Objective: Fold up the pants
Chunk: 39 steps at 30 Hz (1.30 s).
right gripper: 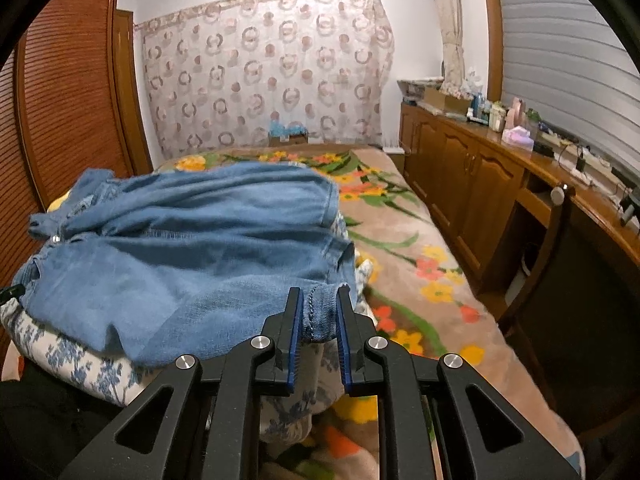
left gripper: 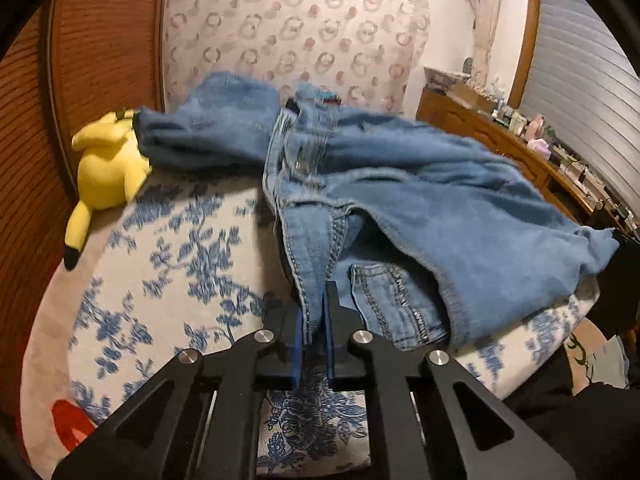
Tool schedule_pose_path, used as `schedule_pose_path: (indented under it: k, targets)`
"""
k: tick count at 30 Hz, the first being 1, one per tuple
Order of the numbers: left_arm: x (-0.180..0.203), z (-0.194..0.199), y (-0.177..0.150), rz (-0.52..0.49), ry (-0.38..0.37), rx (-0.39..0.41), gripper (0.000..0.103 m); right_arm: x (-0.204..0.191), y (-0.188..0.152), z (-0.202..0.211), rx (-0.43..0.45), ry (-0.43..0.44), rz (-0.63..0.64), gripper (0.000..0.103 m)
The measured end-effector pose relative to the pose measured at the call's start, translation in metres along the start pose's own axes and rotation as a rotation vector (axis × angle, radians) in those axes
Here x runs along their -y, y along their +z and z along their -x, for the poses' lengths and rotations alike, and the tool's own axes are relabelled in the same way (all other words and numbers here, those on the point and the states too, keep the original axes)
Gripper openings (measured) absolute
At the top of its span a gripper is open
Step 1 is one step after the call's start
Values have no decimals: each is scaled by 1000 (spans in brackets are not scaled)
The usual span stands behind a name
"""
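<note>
One pair of jeans (left gripper: 420, 184), light blue denim, lies crumpled on the bed, on top of one blue-and-white floral pillow (left gripper: 168, 264). All places below are given relative to the jeans.

Left tool (left gripper: 316, 304): pressed together on a stitched seam edge at the near side of the jeans; denim fills the narrow slot between the two blue pads.

Right tool (right gripper: 318, 312): pinching a hemmed edge of the jeans at their near right corner; a fold of denim sits between the two pads, and both pads bear on it.

One yellow plush toy (left gripper: 106, 164) lies at the far left end of the jeans, touching or partly under the cloth there; I cannot tell which.

One floral blanket (right gripper: 412, 240), pinkish with orange and yellow flowers, spreads over the bed to the right of and beyond the jeans.

One patterned curtain (right gripper: 264, 72) hangs beyond the jeans. One wooden cabinet (right gripper: 460, 168) runs along the wall well to the right, its surface crowded with small items too small to count.
</note>
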State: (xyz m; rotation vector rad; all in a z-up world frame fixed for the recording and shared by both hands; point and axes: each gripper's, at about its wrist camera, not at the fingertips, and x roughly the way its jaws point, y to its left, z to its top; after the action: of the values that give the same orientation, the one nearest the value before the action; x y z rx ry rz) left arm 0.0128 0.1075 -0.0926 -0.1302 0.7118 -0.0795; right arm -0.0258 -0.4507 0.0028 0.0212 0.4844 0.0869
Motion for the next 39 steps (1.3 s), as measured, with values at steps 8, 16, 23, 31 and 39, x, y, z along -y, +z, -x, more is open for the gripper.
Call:
schedule_pose_path:
  k: [8, 16, 23, 31, 39]
  targets:
    - [6, 58, 32, -32, -1, 137, 6, 6, 16, 17, 87, -1, 31, 10]
    - [11, 117, 58, -60, -10, 253, 6, 11, 33, 53, 188, 9, 65, 9]
    - [14, 160, 71, -74, -28, 348, 6, 13, 37, 80, 297, 4, 94, 9]
    - [2, 90, 51, -70, -19, 183, 6, 11, 8, 2, 205, 8, 104, 9]
    - [-13, 36, 37, -42, 0, 62, 6, 9, 0, -101, 73, 23, 73, 9]
